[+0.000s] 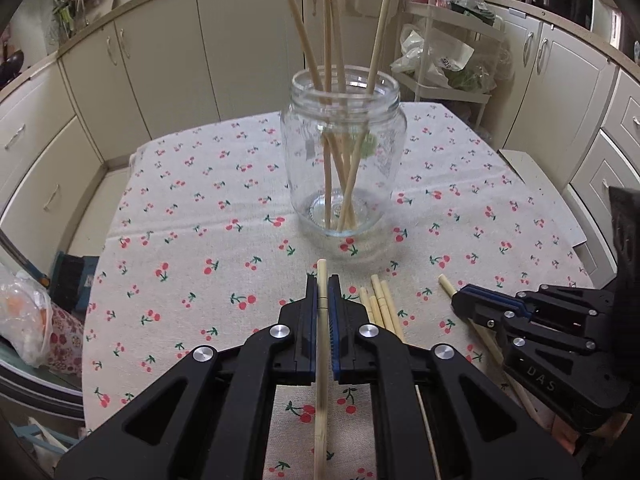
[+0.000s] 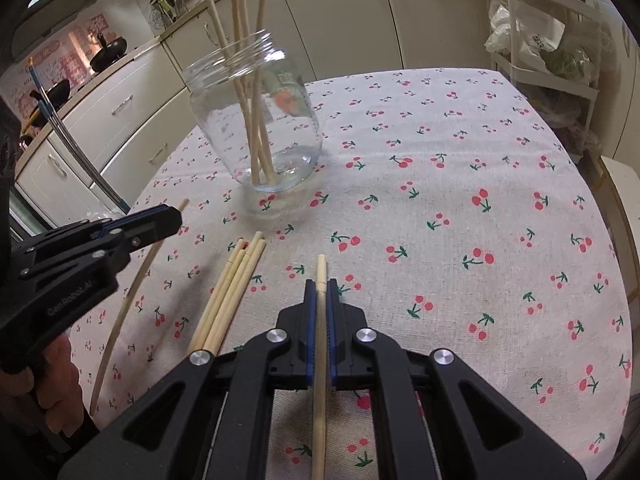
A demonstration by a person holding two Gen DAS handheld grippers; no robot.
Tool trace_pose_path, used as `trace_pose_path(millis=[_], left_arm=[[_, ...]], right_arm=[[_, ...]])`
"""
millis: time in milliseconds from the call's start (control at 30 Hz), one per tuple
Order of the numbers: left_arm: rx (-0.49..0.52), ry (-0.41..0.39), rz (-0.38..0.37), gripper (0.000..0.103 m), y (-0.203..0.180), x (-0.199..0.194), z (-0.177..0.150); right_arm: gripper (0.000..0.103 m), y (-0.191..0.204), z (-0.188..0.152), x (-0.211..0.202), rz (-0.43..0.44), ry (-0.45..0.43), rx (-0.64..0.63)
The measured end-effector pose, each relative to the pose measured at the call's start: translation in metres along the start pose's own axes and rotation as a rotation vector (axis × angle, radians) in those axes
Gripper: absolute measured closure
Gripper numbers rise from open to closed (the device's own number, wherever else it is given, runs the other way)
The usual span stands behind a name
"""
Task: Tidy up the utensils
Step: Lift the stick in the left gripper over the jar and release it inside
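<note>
A clear glass jar [image 1: 344, 152] stands upright on the cherry-print tablecloth [image 1: 192, 208] and holds several bamboo chopsticks [image 1: 330, 40]. My left gripper [image 1: 323, 284] is shut on one chopstick [image 1: 321, 380], lifted just above the cloth in front of the jar. Several loose chopsticks [image 1: 380, 304] lie side by side right of it. My right gripper [image 2: 321, 286] is shut on another chopstick [image 2: 319, 380]. In the right wrist view the jar [image 2: 256, 120] is at the far left, the loose chopsticks [image 2: 232, 292] lie left of my fingers, and the left gripper [image 2: 172, 216] holds its stick [image 2: 132, 292].
Cream kitchen cabinets [image 1: 168, 60] ring the table. A white shelf cart [image 1: 448, 60] with plastic bags stands behind the far right corner. A plastic bag [image 1: 24, 320] sits off the table's left edge. Bare cloth spreads right of the jar [image 2: 460, 160].
</note>
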State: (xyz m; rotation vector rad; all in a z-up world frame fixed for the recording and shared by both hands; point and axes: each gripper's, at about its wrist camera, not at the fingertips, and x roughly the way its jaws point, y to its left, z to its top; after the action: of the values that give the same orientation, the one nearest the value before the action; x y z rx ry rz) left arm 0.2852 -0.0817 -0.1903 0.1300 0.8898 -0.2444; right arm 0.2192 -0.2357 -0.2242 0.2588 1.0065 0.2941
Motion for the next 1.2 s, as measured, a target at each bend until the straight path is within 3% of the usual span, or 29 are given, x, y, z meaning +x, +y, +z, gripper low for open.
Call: trace_pose_path(millis=[200,533,733,1200], left_arm=[[-0.032,-0.096,-0.015,0.098,0.004,-0.028,0.015],[-0.184,-0.402,-0.101,0.098,0.029,-0.091,0.072],[-0.249,-0.541,-0.127,0.098,0.037,-0.110,0.109],[-0.242,-0.698,-0.136,0.098,0.026,-0.111,0.166]], right_arm=[[0.097,-0.014,0.002,-0.003,0.051,-0.013,0.075],[0.097,-0.019,0.003,-0.001,0.073,-0.009,0.104],[0.097,-0.023,0.002,-0.001,0.080,-0.014,0.123],[0.097,-0.026,0.003,0.001,0.092,-0.011,0.134]])
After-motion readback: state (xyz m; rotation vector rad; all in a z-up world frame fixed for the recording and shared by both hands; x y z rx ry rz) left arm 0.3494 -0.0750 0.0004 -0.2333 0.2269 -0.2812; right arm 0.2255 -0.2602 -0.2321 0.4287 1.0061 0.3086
